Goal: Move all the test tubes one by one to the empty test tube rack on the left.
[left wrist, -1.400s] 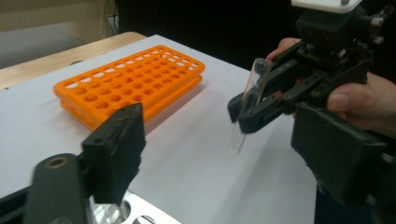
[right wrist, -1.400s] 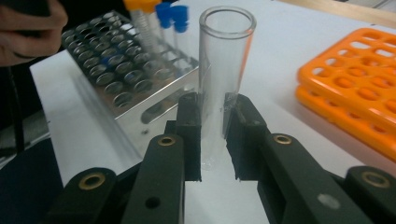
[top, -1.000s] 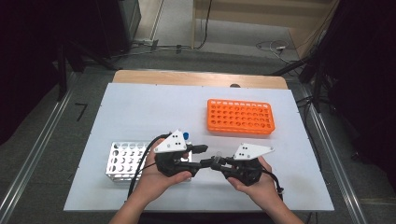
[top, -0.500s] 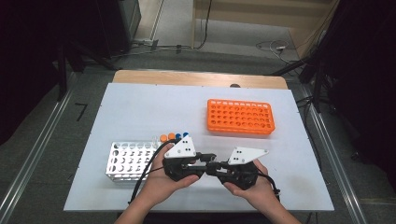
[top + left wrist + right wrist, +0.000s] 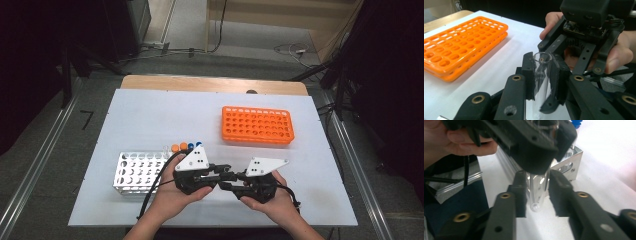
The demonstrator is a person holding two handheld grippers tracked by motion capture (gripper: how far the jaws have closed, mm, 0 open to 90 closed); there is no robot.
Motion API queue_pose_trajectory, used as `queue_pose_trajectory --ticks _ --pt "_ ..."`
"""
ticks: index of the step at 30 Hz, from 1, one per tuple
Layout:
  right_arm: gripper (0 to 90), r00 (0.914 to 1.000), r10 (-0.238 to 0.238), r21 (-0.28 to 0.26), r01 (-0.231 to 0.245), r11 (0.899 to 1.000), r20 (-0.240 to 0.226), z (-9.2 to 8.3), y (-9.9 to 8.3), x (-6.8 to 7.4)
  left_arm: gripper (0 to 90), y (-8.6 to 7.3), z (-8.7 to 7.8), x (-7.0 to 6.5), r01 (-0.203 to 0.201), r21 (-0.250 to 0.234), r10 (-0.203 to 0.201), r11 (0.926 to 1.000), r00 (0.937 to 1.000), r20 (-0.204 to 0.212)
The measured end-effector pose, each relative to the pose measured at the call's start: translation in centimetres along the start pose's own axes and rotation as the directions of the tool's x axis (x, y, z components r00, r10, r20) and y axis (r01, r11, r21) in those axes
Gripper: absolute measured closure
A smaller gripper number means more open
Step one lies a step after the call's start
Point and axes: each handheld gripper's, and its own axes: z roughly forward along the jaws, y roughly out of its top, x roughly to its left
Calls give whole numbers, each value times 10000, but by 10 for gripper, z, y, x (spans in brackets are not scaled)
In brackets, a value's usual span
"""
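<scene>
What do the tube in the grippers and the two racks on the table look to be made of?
The test tube is clear and glossy, glass or clear plastic; the jaw pads show through its wall. The orange rack looks like moulded plastic with a slight sheen and uniform colour. The silver rack looks like metal, probably aluminium: its end plate in the right gripper view shows a brushed grey shine and screws.

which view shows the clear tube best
The left gripper view: the clear tube stands upright, clamped between the left gripper pads, open mouth visible. The right gripper view shows its rounded bottom between the right gripper jaws, which have just been opening. The high view hides it between hands.
</scene>
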Motion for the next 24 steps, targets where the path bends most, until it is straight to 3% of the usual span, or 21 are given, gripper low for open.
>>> queue_pose_trajectory --ticks 7,11,19,24 --pt "273 9992 -44 -290 55 9996 391 -11 -2 -8 764 1 -16 9 142 -250 -152 9996 9990 -425" --pt "156 9983 102 -505 -74 9987 566 -19 -5 -18 764 0 -28 16 202 -414 -228 9989 9978 -623" --pt "4 9927 468 -868 -373 9955 1108 -38 -12 -42 765 -1 -55 31 329 -775 -426 9964 9910 -1266" --pt "0 9882 645 -999 -508 9937 1388 -48 -18 -56 765 -4 -69 41 391 -838 -525 9957 9848 -1654"
